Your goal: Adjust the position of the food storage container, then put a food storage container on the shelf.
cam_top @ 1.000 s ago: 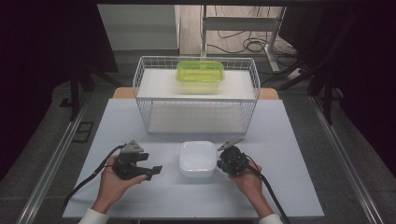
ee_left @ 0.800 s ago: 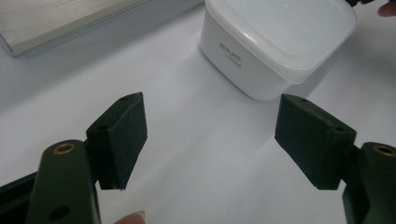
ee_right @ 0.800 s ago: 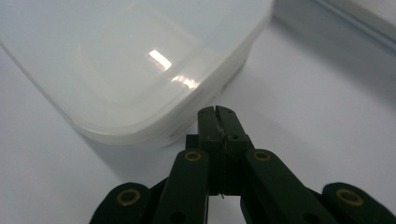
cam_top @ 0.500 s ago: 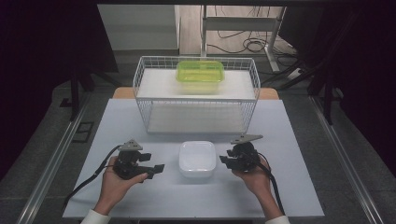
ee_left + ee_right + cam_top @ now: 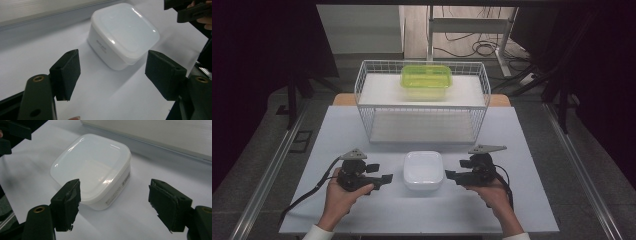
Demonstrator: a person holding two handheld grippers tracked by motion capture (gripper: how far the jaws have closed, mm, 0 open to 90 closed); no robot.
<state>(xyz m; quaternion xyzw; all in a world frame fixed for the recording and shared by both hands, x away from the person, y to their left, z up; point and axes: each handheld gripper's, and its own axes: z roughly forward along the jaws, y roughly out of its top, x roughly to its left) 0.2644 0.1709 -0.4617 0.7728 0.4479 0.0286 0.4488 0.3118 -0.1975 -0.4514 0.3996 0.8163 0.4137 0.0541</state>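
Flanking a small white lidded box on the bench, both tongs spread and empty.

Left tongs gape beside it; the box looks light, stiff, glossy plastic, likely slippery, best pinched across its flat side walls below the lid rim; right tongs have just been opening, nothing between them.

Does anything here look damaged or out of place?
Only the right gripper: the black padding on its fingertips looks torn and ragged at the edges. The white container sits lidded and square on the table, nothing spilled.
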